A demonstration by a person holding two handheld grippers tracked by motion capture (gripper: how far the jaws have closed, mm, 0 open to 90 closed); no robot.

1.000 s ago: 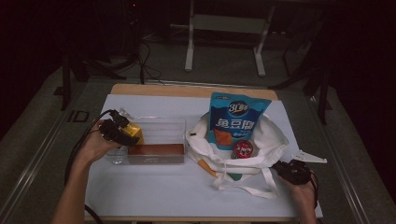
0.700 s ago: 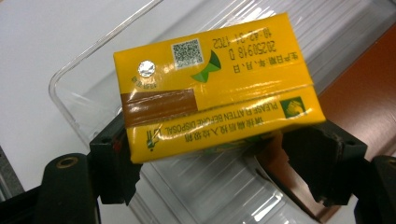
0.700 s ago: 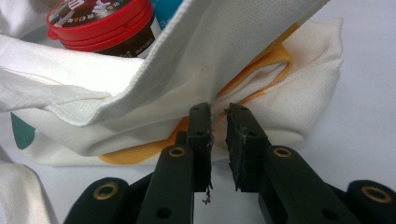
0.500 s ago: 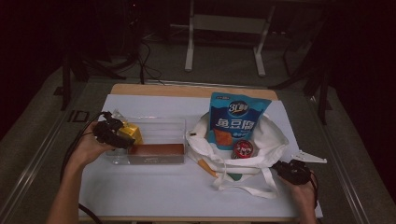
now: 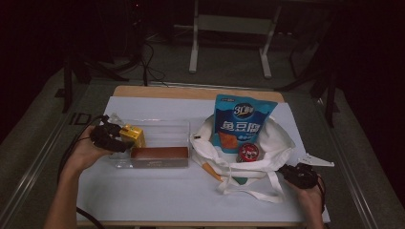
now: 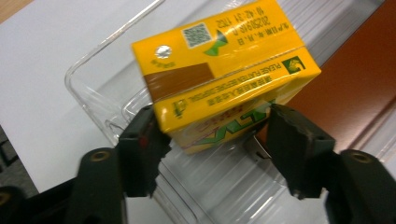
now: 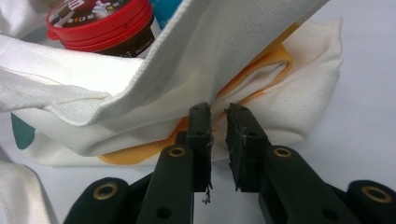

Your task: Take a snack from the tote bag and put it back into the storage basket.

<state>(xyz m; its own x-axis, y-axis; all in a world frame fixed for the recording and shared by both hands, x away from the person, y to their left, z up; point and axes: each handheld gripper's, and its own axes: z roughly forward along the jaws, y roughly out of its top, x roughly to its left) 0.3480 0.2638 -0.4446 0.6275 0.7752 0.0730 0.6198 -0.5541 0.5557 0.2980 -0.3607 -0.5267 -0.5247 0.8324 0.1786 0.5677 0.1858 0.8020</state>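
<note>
My left gripper (image 5: 123, 140) (image 6: 217, 133) is shut on a yellow drink carton (image 5: 133, 134) (image 6: 219, 65), one jaw on each side. It holds the carton tilted over the left end of a clear plastic tray (image 5: 165, 128) (image 6: 88, 88). A brown box (image 5: 159, 153) (image 6: 359, 74) lies along the tray's near side. My right gripper (image 5: 288, 171) (image 7: 218, 119) is shut on the fabric edge of a white tote bag (image 5: 277, 140) (image 7: 196, 60) at its right corner. In the bag are a blue snack bag (image 5: 243, 119) and a red-lidded jar (image 5: 249, 152) (image 7: 100, 23).
A white sheet (image 5: 153, 191) covers the wooden table. The bag's straps (image 5: 248, 191) trail toward the front edge. A small white object (image 5: 315, 162) lies right of the bag. Beyond the table are dark floor, cables and a stand's legs (image 5: 193, 52).
My left gripper has shifted slightly left with the yellow carton in it. The right gripper and the bag have stayed put.
</note>
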